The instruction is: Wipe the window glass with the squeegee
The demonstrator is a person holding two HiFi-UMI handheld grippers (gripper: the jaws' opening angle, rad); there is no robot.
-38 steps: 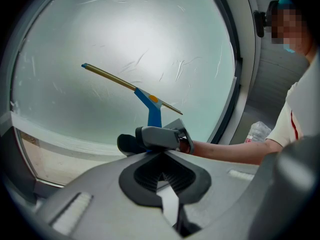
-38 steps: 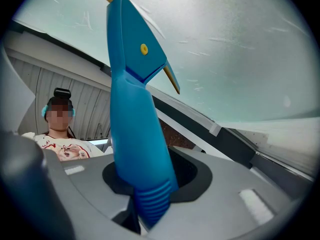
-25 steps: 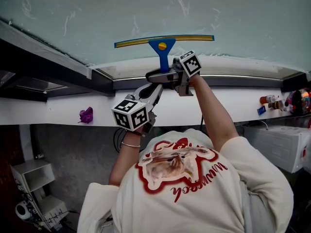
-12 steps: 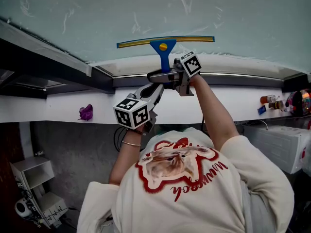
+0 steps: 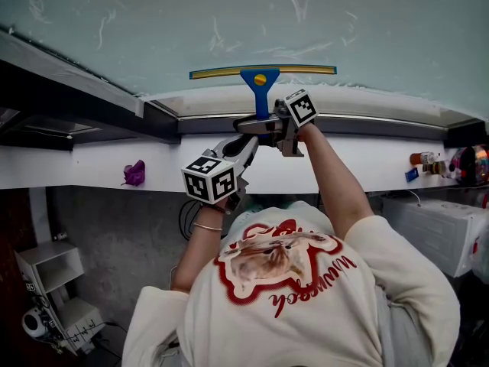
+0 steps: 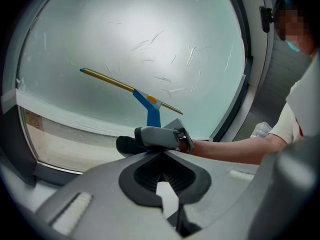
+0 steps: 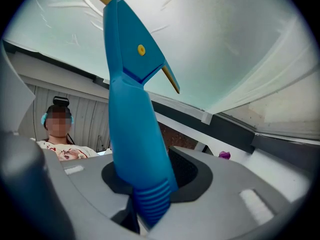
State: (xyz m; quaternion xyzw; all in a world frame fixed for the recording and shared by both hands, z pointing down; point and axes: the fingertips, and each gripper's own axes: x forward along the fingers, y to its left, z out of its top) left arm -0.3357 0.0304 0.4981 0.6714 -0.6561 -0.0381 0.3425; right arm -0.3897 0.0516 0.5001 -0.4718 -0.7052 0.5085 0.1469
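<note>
A squeegee (image 5: 260, 82) with a blue handle and a yellow-edged blade lies against the window glass (image 5: 229, 21), blade nearly level, low on the pane. My right gripper (image 5: 258, 122) is shut on the handle's ribbed end; its jaws have just been opening slightly with the handle still between them. In the right gripper view the blue handle (image 7: 135, 124) rises from the jaws (image 7: 142, 199) toward the glass (image 7: 225, 34). My left gripper (image 5: 249, 138) sits just below the right one, shut and holding nothing. The left gripper view shows its closed jaws (image 6: 162, 184), the right gripper (image 6: 160, 138) and the squeegee (image 6: 147, 100).
Thin white streaks mark the glass (image 6: 150, 59). A dark window frame (image 5: 69, 75) runs along the left. On the white sill (image 5: 344, 167) lie a purple object (image 5: 134, 173) and small bottles (image 5: 428, 160). A white box (image 5: 435, 228) and a shelf unit (image 5: 50, 270) stand below.
The squeegee and both grippers have slid a little down the glass, and the blade has shifted slightly right and levelled out.
</note>
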